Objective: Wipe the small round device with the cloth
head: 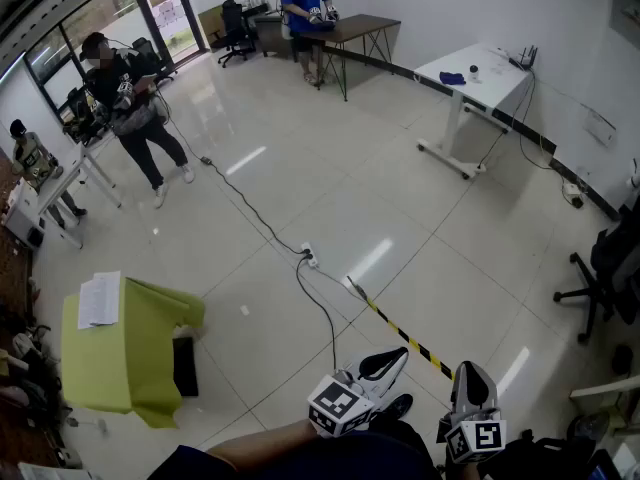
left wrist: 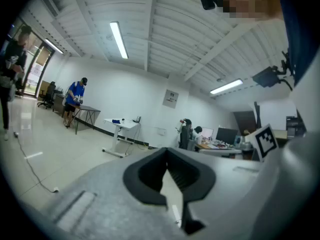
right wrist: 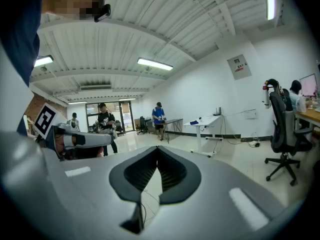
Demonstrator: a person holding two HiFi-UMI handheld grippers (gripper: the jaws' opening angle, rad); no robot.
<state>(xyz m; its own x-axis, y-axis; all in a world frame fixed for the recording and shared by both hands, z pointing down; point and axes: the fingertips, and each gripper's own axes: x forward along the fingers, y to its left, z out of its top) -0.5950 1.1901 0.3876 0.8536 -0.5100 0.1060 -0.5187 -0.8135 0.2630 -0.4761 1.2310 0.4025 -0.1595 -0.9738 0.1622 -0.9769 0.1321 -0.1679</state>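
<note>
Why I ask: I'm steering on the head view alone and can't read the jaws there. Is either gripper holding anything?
Observer: No. The left gripper has its jaws together, with nothing between them.
Operator: And the right?
Observer: The right gripper is the same: jaws together, empty.
Operator: Anything beyond my right edge?
Observer: The left gripper view shows a person seated at a desk with monitors.
</note>
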